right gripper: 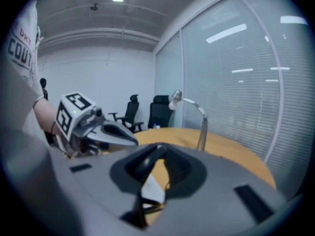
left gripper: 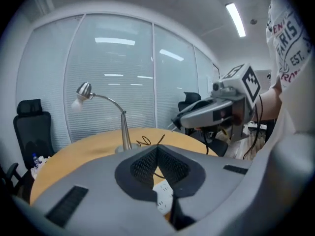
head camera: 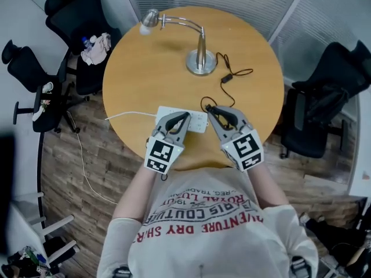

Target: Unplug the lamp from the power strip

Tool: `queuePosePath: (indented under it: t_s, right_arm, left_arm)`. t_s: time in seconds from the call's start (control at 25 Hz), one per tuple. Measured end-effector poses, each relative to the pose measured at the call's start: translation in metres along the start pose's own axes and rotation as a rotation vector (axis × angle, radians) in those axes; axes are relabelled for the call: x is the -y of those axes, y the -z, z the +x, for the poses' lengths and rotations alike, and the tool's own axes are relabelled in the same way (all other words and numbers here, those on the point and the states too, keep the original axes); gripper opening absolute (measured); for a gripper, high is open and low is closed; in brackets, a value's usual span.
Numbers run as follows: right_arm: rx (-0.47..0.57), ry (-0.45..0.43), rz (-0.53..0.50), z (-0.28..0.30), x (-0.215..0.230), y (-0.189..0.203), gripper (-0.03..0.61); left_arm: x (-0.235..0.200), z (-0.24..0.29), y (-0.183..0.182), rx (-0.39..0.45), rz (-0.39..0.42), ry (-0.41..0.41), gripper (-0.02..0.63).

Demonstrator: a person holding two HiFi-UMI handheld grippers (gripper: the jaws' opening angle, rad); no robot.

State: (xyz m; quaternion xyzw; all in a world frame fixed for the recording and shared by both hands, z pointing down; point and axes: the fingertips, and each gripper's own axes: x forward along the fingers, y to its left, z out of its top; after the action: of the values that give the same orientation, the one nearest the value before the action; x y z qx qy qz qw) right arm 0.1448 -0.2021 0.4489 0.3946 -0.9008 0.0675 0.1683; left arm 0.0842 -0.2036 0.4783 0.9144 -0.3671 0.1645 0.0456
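Observation:
A silver desk lamp [head camera: 200, 54] stands at the far side of the round wooden table [head camera: 145, 74]. Its black cord [head camera: 223, 74] runs to the right end of a white power strip [head camera: 198, 121] near the front edge. My left gripper [head camera: 184, 117] rests on top of the power strip [left gripper: 162, 193] with its tips together and nothing between them. My right gripper [head camera: 210, 110] is at the strip's right end, shut on the black plug [right gripper: 145, 163]. Whether the plug still sits in its socket is hidden by the fingers.
The strip's white cable [head camera: 124, 116] runs off the table's left edge to the floor. Black office chairs stand at the left [head camera: 81, 22], [head camera: 35, 91] and at the right [head camera: 324, 109]. Glass walls with blinds lie beyond the table.

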Motion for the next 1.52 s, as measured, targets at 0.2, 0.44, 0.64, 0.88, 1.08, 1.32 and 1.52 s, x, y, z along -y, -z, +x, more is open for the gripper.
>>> queuePosePath:
  t_s: [0.2, 0.44, 0.64, 0.88, 1.08, 1.32, 1.52]
  right_arm:
    - [0.125, 0.012, -0.013, -0.013, 0.001, -0.020, 0.073]
    - [0.231, 0.033, 0.017, -0.022, 0.006, -0.037, 0.072]
    - [0.257, 0.035, 0.036, -0.023, 0.009, -0.038, 0.072]
    - [0.270, 0.032, 0.049, -0.025, 0.009, -0.040, 0.072]
    - [0.279, 0.031, 0.041, -0.027, 0.009, -0.042, 0.072]
    - [0.269, 0.033, 0.058, -0.025, 0.010, -0.040, 0.072]
    - [0.272, 0.035, 0.055, -0.021, 0.009, -0.040, 0.072]
  left_arm:
    - [0.000, -0.033, -0.047, 0.168, -0.034, -0.035, 0.028]
    - [-0.012, -0.066, -0.086, 0.333, -0.074, -0.047, 0.028]
    - [-0.023, -0.076, -0.094, 0.394, -0.113, -0.079, 0.028]
    - [-0.024, -0.072, -0.091, 0.376, -0.120, -0.079, 0.028]
    - [-0.020, -0.066, -0.088, 0.356, -0.124, -0.066, 0.028]
    - [-0.015, -0.060, -0.084, 0.335, -0.134, -0.039, 0.028]
    - [-0.017, -0.058, -0.080, 0.327, -0.143, -0.044, 0.028]
